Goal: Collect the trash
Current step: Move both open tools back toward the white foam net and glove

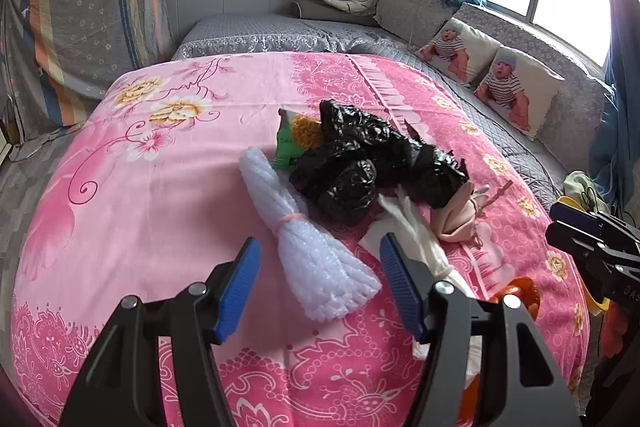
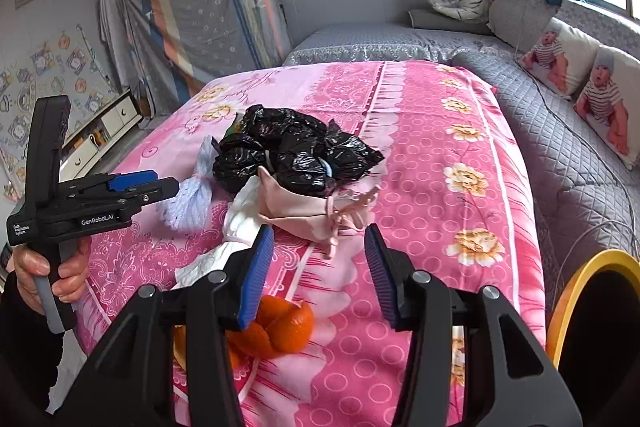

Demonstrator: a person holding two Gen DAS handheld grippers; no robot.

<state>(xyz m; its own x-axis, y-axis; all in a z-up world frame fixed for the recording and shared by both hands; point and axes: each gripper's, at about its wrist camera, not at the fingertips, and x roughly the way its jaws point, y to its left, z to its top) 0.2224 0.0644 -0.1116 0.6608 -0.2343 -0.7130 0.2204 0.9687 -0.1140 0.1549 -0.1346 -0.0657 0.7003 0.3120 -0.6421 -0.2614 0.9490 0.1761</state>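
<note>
On the bed: a pink flowered bedspread (image 1: 140,195) carries a loose cluster of trash near its middle.
Trash pile: a crumpled black plastic bag (image 1: 360,167) lies at the centre; a green snack wrapper (image 1: 290,143) is tucked against its far side; a white foam bundle (image 1: 308,251) tied with a pink band lies on the left, close to the bag; a pink cloth pouch (image 2: 304,207) and white tissue (image 2: 240,219) lie against its near side.
Orange peel: orange peel (image 2: 276,331) sits at the near edge of the bedspread, apart from the pile.
Bin: a yellow-rimmed bin (image 2: 576,299) shows at the lower right, off the bed.
Left gripper: the left gripper (image 1: 316,287) is spread wide and holds nothing; the near end of the foam bundle lies between its fingers, not yet pinched.
Right gripper: the right gripper (image 2: 316,271) is also spread wide and empty, hovering above the bedspread between the pouch and the peel.
Doing the step well: probably the foam bundle goes first. Lower the left fingers to either side of it near the pink band, where it is narrowest, and close firmly, since foam compresses. Keep clear of the bedspread so the fabric is not pinched too.
</note>
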